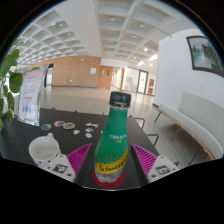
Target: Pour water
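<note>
A clear plastic bottle (114,140) with a green cap and a green and yellow label stands upright on a red coaster (112,186) on the dark table (25,135). My gripper (112,152) is open. The bottle stands between its fingers, with a narrow gap showing at each side. The left pad (76,158) and right pad (149,160) flank the bottle's lower half. A white cup (44,150) sits on the table just left of the left finger.
Several small round objects (66,125) lie on the table beyond the cup. A sign board (31,92) and a green plant (8,85) stand at the far left. A chair (141,125) and a white bench (188,125) are at the right, with an open hall beyond.
</note>
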